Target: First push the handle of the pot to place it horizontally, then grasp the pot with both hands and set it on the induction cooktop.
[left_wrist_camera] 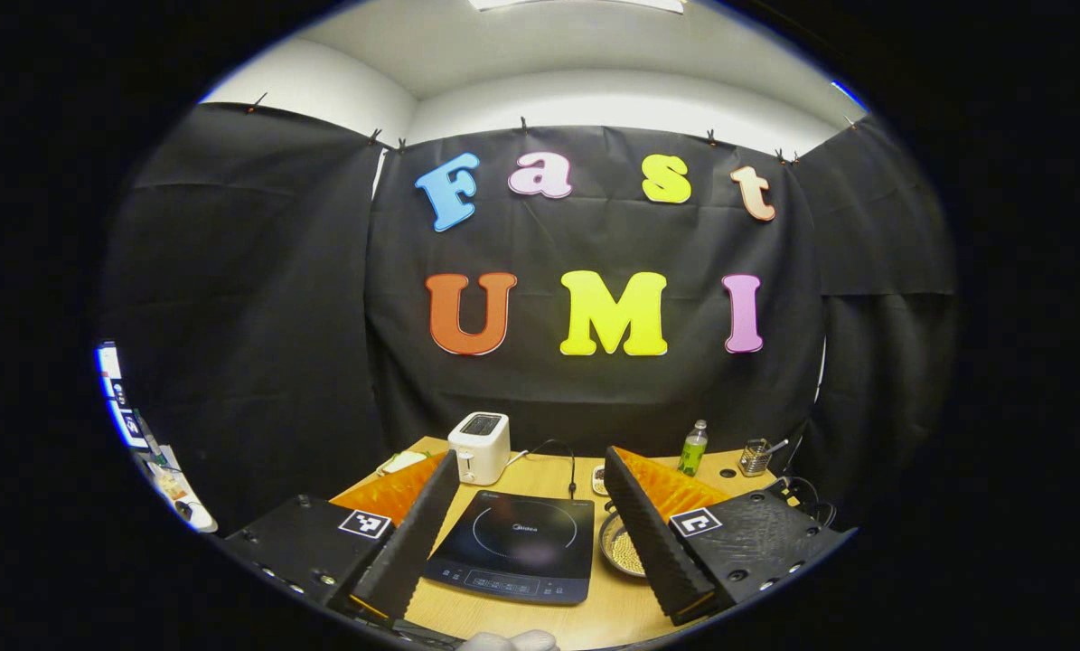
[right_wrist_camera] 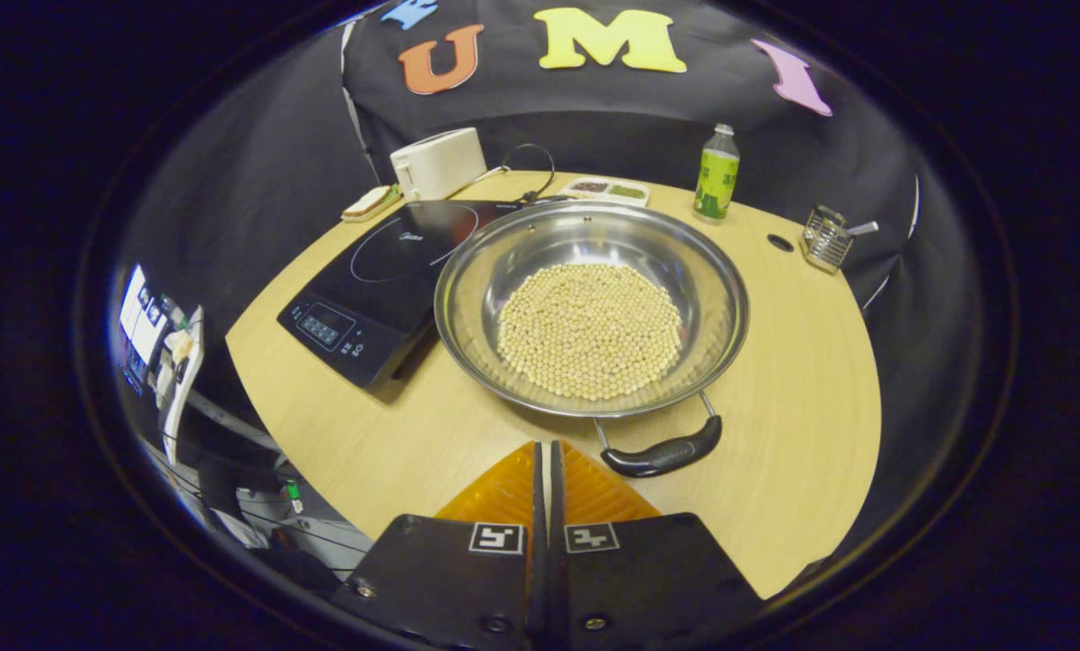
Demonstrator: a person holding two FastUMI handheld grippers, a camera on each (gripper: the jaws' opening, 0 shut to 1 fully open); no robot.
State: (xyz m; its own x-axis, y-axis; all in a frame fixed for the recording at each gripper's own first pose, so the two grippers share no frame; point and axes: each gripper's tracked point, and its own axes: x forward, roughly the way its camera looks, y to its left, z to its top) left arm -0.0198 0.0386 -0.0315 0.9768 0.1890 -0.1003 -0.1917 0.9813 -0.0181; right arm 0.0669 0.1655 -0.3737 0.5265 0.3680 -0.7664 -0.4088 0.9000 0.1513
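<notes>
A wide steel pot (right_wrist_camera: 591, 307) holding several pale beans stands on the wooden table, its left rim overlapping the black induction cooktop (right_wrist_camera: 386, 276). Its near handle (right_wrist_camera: 664, 455) is black and points toward me, just right of my right gripper (right_wrist_camera: 544, 449), which is shut with nothing between its fingers. In the left gripper view the left gripper (left_wrist_camera: 532, 470) is open and held high above the cooktop (left_wrist_camera: 514, 547). Part of the pot (left_wrist_camera: 619, 546) shows beside its right finger.
At the back of the table stand a white toaster (right_wrist_camera: 438, 163), a green bottle (right_wrist_camera: 717, 174), a small compartment dish (right_wrist_camera: 605, 190) and a wire holder (right_wrist_camera: 827, 238). A sandwich-like item (right_wrist_camera: 370, 203) lies left of the toaster. The table's curved front edge (right_wrist_camera: 323, 470) is close.
</notes>
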